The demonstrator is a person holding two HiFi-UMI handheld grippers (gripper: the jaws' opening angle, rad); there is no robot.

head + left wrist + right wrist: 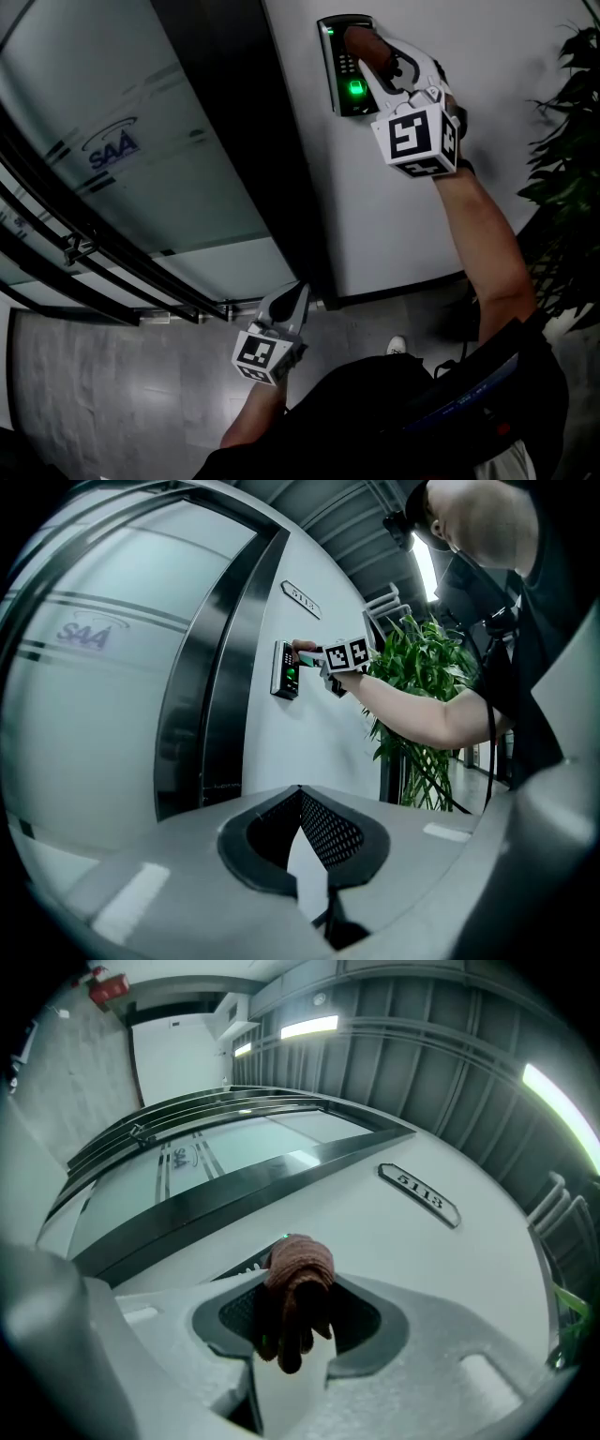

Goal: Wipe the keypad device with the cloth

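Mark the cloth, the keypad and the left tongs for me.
cloth [298, 1262]: right gripper view, on its bunched top fold.
keypad [356, 91]: head view, on its green-lit lower part.
left tongs [301, 797]: left gripper view, where the two tips meet.

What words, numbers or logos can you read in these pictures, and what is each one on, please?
"SAA": on the glass door.
"5113": on the number plate mounted above the keypad device.
Key markings on the keypad device: too small to read, and partly behind the cloth.
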